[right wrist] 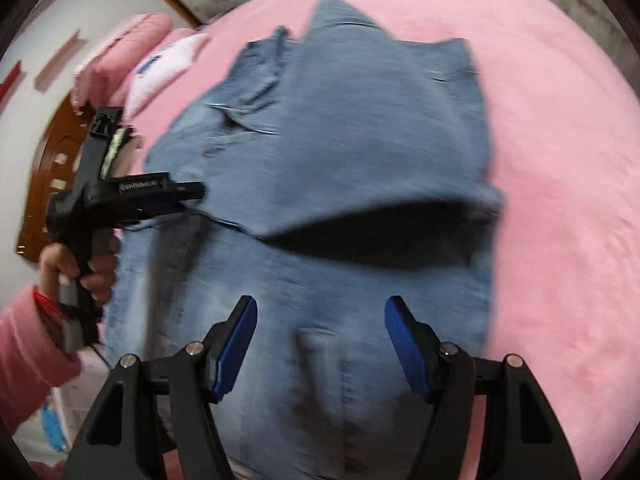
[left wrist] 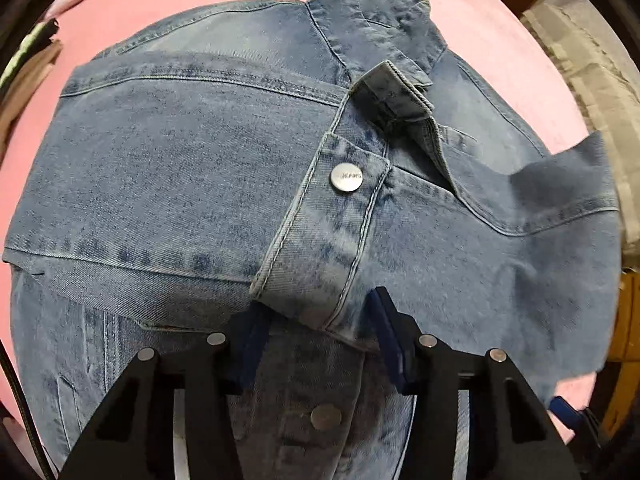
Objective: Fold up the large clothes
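A blue denim jacket [left wrist: 200, 168] lies on a pink bed [left wrist: 500, 40], with a sleeve folded across its body. The sleeve's cuff [left wrist: 320, 240] with a metal button [left wrist: 346, 176] reaches between the fingers of my left gripper [left wrist: 316, 320], which stands open around it. In the right wrist view the jacket [right wrist: 340, 140] is blurred, with a folded-over panel raised and casting a shadow. My right gripper [right wrist: 320, 320] is open and empty just above the jacket's lower part. The left gripper [right wrist: 176, 196] shows at the jacket's left edge, held by a hand.
The pink bed cover [right wrist: 560, 200] surrounds the jacket. A pink pillow [right wrist: 132, 40] and a white cloth [right wrist: 168, 64] lie at the far left. A brown wooden headboard [right wrist: 48, 152] and white wall are beyond. Beige bedding [left wrist: 592, 60] lies at the right.
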`<state>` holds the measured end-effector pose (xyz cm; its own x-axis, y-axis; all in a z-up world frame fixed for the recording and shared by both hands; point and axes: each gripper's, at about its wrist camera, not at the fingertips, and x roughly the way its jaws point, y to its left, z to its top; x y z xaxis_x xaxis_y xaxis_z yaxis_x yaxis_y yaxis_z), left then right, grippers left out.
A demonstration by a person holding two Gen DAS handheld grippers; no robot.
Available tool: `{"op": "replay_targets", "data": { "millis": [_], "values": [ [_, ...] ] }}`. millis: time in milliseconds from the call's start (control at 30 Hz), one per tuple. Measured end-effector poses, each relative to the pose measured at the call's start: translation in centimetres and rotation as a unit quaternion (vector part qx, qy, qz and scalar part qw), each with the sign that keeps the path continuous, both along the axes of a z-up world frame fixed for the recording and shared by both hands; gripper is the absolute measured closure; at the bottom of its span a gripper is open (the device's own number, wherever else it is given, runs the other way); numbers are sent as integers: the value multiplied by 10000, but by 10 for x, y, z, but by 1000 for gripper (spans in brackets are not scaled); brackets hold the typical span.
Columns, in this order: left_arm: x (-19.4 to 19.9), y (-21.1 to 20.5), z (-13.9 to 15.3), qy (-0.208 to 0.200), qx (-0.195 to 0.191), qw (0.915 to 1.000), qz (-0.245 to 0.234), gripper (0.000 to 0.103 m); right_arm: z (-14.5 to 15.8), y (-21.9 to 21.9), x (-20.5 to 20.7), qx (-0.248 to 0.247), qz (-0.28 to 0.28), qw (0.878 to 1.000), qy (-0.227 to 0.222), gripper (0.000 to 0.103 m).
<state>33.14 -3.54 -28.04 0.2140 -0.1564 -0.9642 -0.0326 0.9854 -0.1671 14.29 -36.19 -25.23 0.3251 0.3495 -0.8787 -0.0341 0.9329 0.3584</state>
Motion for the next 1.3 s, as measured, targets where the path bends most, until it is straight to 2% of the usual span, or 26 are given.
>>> {"op": "replay_targets", "data": {
  "millis": [33,67,100,167,300,400,500,633,733,833,933,1000,1033,1167,1300],
  "values": [
    [0,-3,1,-68,61,10000,8,61,-1,-4,-2,-208,-59,9998,-29,37],
    [-1,-7,2,-146,127,9998,15,74,-2,-8,-3,-456,-128,9988,-81,37],
    [-1,-11,2,-190,168,9997,32,81,-3,-14,-5,-780,-237,9965,-172,37],
    [-1,-21,5,-293,331,9990,106,86,-5,-25,-2,-1231,-405,9911,-308,37],
    [0,-36,25,-613,359,9973,192,89,-19,-37,13,-1550,-382,9864,-388,37],
    [4,-40,60,-1140,154,9931,232,90,-24,-40,23,-1693,-226,9836,-574,37],
    [19,-41,104,-1803,-49,9832,264,90,-22,-42,37,-1864,-196,9791,-786,37],
    [31,-23,155,-2409,3,9690,544,90,-13,-40,50,-2066,-166,9728,-1031,37],
    [27,1,164,-2366,123,9682,798,90,-10,-32,50,-2089,9,9713,-1138,38],
    [17,21,141,-2015,471,9732,1001,90,-15,-24,47,-2102,182,9710,-1125,45],
    [0,36,98,-1522,876,9781,1114,90,-24,-23,42,-2103,188,9728,-955,53],
    [-13,48,66,-1145,1005,9811,1193,90,-28,-26,38,-2047,112,9747,-886,64],
    [-19,53,51,-1000,1022,9819,1244,90,-29,-29,35,-1986,59,9762,-871,77],
    [-31,59,16,-728,1031,9834,1304,90,-28,-40,28,-1577,-142,9824,-987,82],
    [-28,59,8,-761,1180,9813,1317,90,-34,-53,34,-1109,-481,9908,-614,83]
  ]
}}
